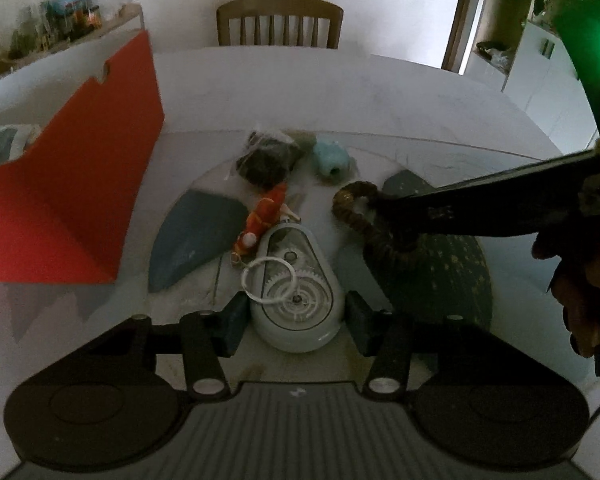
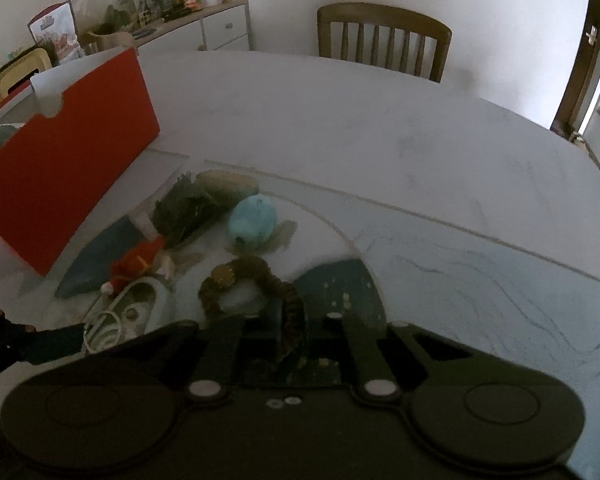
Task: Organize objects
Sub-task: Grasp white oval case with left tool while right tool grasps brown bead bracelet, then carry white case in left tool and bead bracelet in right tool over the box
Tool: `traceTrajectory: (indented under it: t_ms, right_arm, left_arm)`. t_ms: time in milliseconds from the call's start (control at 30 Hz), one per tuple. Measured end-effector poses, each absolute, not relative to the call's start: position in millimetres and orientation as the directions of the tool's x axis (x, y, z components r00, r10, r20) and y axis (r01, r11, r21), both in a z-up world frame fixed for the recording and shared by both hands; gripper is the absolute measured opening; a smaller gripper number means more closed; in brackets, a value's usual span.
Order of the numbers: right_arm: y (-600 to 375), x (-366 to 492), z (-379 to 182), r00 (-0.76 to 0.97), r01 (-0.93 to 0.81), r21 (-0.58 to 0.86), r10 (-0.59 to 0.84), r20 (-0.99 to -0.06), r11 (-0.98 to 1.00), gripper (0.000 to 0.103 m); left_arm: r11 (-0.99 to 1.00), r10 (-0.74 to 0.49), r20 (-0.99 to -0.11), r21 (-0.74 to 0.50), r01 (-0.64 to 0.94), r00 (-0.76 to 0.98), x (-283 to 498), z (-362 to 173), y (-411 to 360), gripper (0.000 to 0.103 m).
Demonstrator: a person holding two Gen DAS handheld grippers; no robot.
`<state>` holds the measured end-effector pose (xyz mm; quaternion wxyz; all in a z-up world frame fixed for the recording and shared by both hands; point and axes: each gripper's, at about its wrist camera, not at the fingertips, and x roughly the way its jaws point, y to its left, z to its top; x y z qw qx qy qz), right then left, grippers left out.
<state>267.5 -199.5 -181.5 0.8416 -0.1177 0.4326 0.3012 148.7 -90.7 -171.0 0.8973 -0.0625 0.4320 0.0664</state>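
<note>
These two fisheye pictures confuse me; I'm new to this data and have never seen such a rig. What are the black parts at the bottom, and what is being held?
A person holds a pair of hand-operated tongs in each hand, and a camera on each looks along its fingers. The left tongs straddle a white gear toy, their pads at its sides. The right tongs are shut on a brown braided ring. On the white table also lie a red plush fish, a light blue toy, a dark bagged item and a red box.

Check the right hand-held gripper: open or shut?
Shut: the right hand-held gripper pinches the brown beaded bracelet between closed pads.
</note>
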Motion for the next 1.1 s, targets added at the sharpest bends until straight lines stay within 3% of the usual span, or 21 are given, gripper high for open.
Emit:
traceTrajectory:
  t_ms: [433, 1100]
  right_arm:
    - [-230.7, 224.7, -161.4, 0.387, -0.557, 0.197, 0.462, -0.798, 0.806, 0.007]
    - [-218.6, 185.9, -89.8, 0.53, -0.448, 0.224, 0.459, -0.713, 0.866, 0.007]
  left_arm:
    - [0.984, -0.001, -0.773, -0.114, -0.138, 0.634, 115.2, -143.7, -63.8, 0.051]
    - [0.985, -0.155, -0.678, -0.158, 0.064, 0.719, 106.9, -85.6, -18.5, 0.051]
